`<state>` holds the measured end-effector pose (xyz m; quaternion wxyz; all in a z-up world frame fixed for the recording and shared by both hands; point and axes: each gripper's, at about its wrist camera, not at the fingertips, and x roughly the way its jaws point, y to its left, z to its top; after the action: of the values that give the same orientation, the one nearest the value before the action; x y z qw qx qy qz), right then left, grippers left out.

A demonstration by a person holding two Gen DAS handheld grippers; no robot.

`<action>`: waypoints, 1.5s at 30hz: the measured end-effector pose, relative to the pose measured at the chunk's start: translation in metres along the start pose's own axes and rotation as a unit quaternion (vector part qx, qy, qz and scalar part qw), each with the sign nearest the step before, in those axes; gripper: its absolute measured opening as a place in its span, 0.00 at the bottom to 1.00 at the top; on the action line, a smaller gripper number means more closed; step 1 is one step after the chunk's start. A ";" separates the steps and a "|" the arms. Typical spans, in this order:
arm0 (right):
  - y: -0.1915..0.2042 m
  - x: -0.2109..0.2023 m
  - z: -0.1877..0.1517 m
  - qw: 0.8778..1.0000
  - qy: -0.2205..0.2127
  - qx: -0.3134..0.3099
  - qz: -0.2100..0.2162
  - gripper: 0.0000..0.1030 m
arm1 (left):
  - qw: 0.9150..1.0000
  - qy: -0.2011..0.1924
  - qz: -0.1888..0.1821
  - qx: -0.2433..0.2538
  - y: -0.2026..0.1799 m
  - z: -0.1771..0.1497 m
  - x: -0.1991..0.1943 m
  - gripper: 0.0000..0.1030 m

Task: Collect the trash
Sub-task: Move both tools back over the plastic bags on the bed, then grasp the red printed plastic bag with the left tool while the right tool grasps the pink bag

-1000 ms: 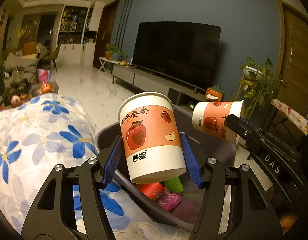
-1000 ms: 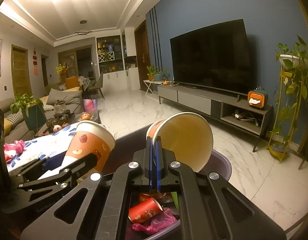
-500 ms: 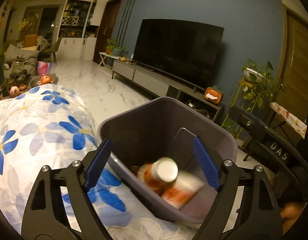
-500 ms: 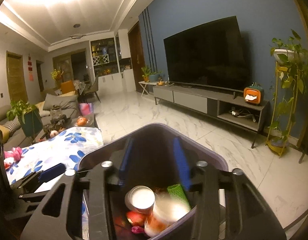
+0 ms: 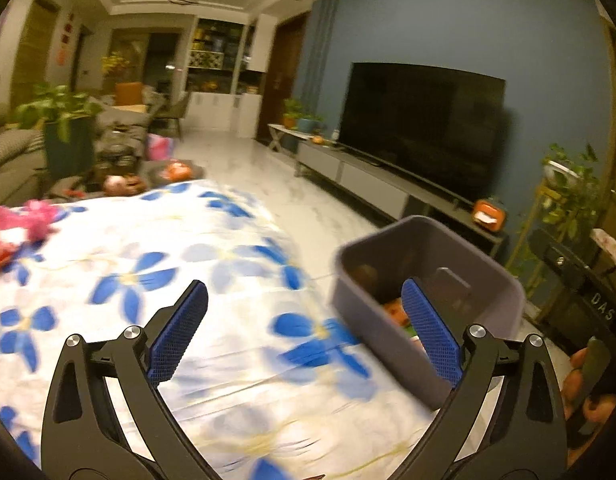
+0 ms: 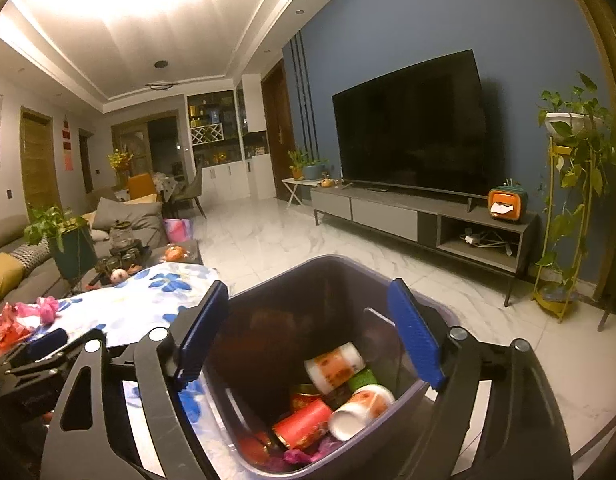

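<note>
Grey plastic bin (image 6: 340, 280): stands at the edge of the flowered cloth (image 5: 188, 280), open at the top, part full.
Bin contents: two paper cups lie on their sides near the top, one cup (image 6: 334, 366) above the other cup (image 6: 362, 410); a red can (image 6: 304, 426) lies beside the lower one, a green scrap (image 6: 362, 380) sits between the cups, and a pink wrapper (image 6: 304, 456) is at the bottom. Anything deeper is hidden.
Done, as I judge it: both cups are binned, along with the can and the smaller bits.
Left to do: a crumpled pink and red wrapper pile (image 5: 16, 228) sits at the far left of the cloth, well apart from the bin; it looks like trash not yet collected. The small items on the low table beyond the cloth are too blurred to call trash or not.
Left gripper (image 5: 304, 328): fingers wide apart, nothing between them, over the cloth beside the bin and pointed toward the middle of the cloth.
Right gripper (image 6: 308, 340): fingers wide apart, empty, directly above the bin's mouth.
Progress: most of the way, I would say, with at least the wrapper pile to fetch.
Next need: a reach across the cloth to the pile, likely easier for the left gripper, which is nearer it.
</note>
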<state>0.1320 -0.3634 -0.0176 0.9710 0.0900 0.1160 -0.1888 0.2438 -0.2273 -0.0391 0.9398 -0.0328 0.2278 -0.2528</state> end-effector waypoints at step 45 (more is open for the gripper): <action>0.372 0.065 -0.026 0.962 0.056 -0.103 0.246 0.81 | 0.942 0.004 0.320 -0.100 0.360 0.022 -0.084 0.88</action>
<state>0.3295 -0.0407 -0.0103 0.9834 0.0254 0.1632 0.0746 0.3547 0.1253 -0.0490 0.9619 -0.0513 0.2545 0.0853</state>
